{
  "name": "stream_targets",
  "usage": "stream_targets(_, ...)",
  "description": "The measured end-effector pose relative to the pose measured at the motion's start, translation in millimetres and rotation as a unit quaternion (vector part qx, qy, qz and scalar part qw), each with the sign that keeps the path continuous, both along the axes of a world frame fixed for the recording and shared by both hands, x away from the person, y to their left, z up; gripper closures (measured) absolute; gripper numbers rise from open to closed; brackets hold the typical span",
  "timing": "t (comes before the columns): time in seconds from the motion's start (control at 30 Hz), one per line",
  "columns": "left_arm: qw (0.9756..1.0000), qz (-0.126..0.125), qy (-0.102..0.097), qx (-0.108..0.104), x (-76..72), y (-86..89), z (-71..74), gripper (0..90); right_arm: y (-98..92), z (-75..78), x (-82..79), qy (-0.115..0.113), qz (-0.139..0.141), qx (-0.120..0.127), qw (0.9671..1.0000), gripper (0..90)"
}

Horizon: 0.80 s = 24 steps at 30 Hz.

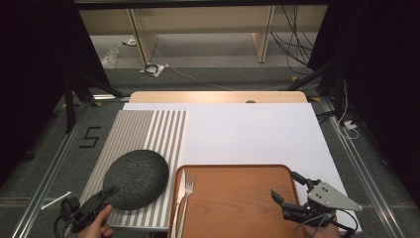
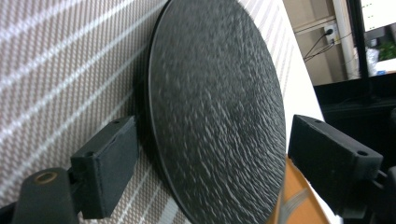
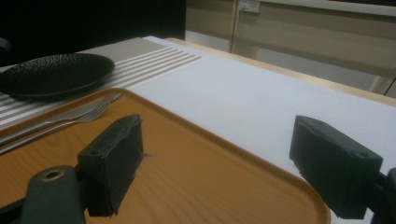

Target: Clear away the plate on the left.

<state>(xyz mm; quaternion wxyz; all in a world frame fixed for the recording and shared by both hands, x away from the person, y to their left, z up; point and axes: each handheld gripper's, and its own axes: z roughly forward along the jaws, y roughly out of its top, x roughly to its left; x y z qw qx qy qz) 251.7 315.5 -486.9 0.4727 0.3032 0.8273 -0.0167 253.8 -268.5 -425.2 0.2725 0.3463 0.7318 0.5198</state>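
Two parted jaws of the left gripper (image 2: 212, 172) flank the black plate (image 2: 215, 107) (right gripper (image 3: 217, 168) likewise released).

This looks like a lab room set up for filming. Black curtains (image 1: 34, 74) hang on both sides of the table (image 1: 247, 129). Metal rails (image 1: 364, 168) run along the grey floor (image 1: 218, 74). Loose cables (image 1: 292, 34) lie under plain wooden shelves (image 1: 198, 29) at the back.
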Motion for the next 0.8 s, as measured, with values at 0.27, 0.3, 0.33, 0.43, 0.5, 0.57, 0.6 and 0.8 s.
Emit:
stream_targets(0.27,0.996,0.03,-0.005,-0.084,-7.5,-11.2,-10.3,18.3,0.1,-0.1,0.1,0.0,0.0,0.0,1.0,18.3)
stream_targets(0.3,0.996,0.037,-0.003,-0.081,-8.6,-12.8,-10.3,19.4,0.1,-0.1,0.1,0.0,0.0,0.0,1.0,18.3)
stream_targets(0.33,0.996,0.035,-0.002,-0.082,-8.8,-14.0,-9.9,20.2,0.0,0.0,0.1,0.0,0.0,0.0,1.0,18.3)
stream_targets(0.43,0.9952,0.039,-0.007,-0.089,-9.2,-17.5,-10.6,22.0,0.2,-0.2,0.3,0.0,0.0,0.0,1.0,18.3)
stream_targets(0.5,0.995,0.039,-0.007,-0.091,-9.5,-19.3,-11.9,23.3,0.5,-0.2,0.3,0.0,0.0,-0.001,1.0,18.3)
stream_targets(0.57,0.994,0.045,-0.008,-0.099,-8.8,-20.6,-12.9,25.7,0.6,-0.1,0.3,0.0,0.001,-0.001,1.0,18.3)
stream_targets(0.6,0.9941,0.043,-0.005,-0.099,-9.1,-20.6,-13.7,26.8,0.6,-0.1,0.3,-0.001,0.001,-0.001,1.0,18.3)
stream_targets(0.8,0.9916,0.057,-0.01,-0.116,-9.0,-24.1,-17.8,33.7,0.9,-0.2,0.6,0.0,0.001,-0.001,1.0,18.3)
